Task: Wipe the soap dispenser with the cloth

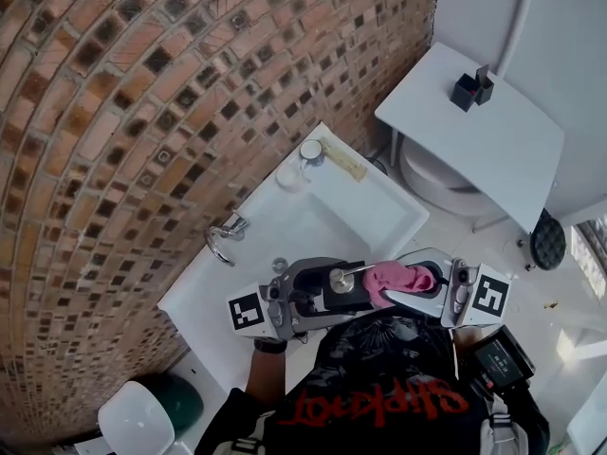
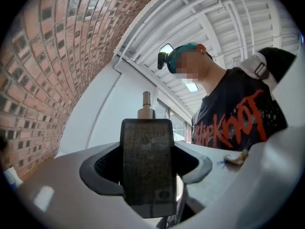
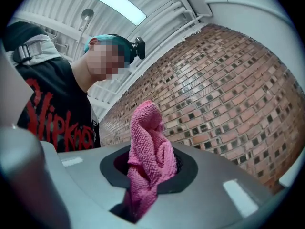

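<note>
The left gripper (image 1: 313, 297) has its fingers clamped on the dispenser (image 2: 146, 161) and holds it above the sink (image 1: 318, 224), near the person's chest. The right gripper (image 1: 429, 282) has its fingers closed on the pink cloth (image 1: 391, 279), which seems to touch the dispenser by the pump (image 2: 146, 104). To wipe well, I think the left should grip firmly while the cloth presses and rubs along each face. The dispenser is a dark, flat-sided block with a silver pump on top.

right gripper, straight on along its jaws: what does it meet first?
Probably the dispenser in the left gripper: in the head view the right gripper points at it, with its cloth leading and close to it. Its own view is blocked by the cloth, so depth is unsure.
</note>
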The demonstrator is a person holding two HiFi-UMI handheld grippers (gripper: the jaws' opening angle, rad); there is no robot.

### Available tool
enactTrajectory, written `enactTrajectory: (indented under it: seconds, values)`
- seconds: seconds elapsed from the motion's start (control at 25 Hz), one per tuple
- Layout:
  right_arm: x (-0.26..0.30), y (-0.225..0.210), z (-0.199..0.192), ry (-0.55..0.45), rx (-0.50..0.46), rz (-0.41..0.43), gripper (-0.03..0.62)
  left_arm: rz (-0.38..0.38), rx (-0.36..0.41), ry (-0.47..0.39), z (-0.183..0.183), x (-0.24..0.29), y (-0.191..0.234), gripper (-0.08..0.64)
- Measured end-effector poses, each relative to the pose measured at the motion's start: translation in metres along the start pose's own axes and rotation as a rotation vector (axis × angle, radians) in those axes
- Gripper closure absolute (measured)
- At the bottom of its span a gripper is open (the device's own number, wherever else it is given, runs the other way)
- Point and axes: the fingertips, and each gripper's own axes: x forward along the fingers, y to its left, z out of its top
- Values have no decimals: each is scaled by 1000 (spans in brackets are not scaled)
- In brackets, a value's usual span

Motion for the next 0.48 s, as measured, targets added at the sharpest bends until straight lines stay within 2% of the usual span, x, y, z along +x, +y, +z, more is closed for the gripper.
enactTrajectory:
  seconds: [0.2, 0.36, 0.48]
  values:
    - [6, 7, -8, -1, 27, 18, 515, -31, -11, -128, 28, -9, -4, 252]
    - [8, 7, -12, 8, 33, 23, 515, -41, 7, -166, 39, -11, -4, 252]
    - [8, 2, -26, 55, 37, 12, 515, -43, 0, -208, 47, -15, 0, 252]
